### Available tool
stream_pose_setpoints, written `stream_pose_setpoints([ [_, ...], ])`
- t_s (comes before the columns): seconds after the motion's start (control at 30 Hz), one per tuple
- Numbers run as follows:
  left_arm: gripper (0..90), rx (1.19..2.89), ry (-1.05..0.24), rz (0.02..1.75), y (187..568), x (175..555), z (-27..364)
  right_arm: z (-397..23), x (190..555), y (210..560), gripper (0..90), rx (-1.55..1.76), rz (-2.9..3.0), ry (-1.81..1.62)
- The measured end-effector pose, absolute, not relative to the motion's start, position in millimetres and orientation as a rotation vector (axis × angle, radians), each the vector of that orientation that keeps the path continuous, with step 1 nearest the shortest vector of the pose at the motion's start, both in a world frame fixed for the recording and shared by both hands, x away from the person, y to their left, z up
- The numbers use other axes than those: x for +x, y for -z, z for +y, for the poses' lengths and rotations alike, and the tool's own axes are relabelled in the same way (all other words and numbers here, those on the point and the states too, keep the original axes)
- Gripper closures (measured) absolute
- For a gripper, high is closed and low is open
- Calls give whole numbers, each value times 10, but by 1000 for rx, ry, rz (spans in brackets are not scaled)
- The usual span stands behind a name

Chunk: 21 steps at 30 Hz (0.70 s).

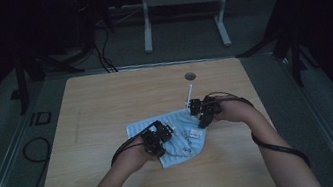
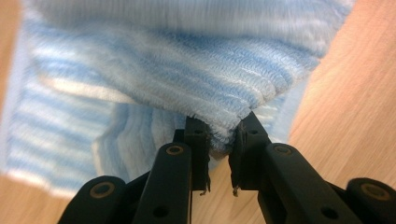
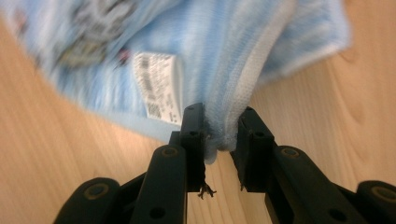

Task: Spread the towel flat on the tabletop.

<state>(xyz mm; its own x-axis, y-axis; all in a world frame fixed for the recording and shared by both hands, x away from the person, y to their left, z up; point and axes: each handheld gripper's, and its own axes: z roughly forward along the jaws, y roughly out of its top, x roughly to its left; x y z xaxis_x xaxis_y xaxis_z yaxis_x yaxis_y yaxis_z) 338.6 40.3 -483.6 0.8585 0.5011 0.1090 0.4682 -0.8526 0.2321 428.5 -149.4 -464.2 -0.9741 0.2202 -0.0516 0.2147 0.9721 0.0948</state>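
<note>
- Table (image 1: 107, 113): light wood top, carrying one work item. A round grommet hole (image 1: 190, 76) sits toward the far edge, at about 12 o'clock from the item.
- Cloth (image 1: 181, 136): a blue-and-white striped microfibre towel lying crumpled just right of the table's centre, nearer the person's edge. Its long axis runs from about 10 o'clock to 4 o'clock in the high view. A white barcode label (image 3: 159, 88) is stitched near the right-hand corner.
- Governing relation: the cloth lies between the two grippers, one at each end of its span. Neither hand is nearer, and each already has a corner.
- Left gripper (image 2: 219, 140): at the cloth's 8 o'clock edge. Jaws drawn in tight on a bunched corner, with fabric pinched between the pads and fanning away toward 12 o'clock in the left gripper view.
- Right gripper (image 3: 222, 133): at the cloth's 2 o'clock corner. Jaws clamped on the white-hemmed edge, with the hem held between the pads.
- Pose: both forearms enter from 6 o'clock, wrists angled inward, grippers tipped downward toward the table.
- Judgement: the next move likely lifts and draws the corners apart to spread the cloth. Uneven pull could slip a corner.
</note>
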Motion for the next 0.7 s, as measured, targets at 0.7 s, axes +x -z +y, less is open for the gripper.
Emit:
stream_pose_setpoints([
  [0.7,565,2832,-88,793,4931,2802,937,-2037,2803,4824,597,313,3130,-251],
])
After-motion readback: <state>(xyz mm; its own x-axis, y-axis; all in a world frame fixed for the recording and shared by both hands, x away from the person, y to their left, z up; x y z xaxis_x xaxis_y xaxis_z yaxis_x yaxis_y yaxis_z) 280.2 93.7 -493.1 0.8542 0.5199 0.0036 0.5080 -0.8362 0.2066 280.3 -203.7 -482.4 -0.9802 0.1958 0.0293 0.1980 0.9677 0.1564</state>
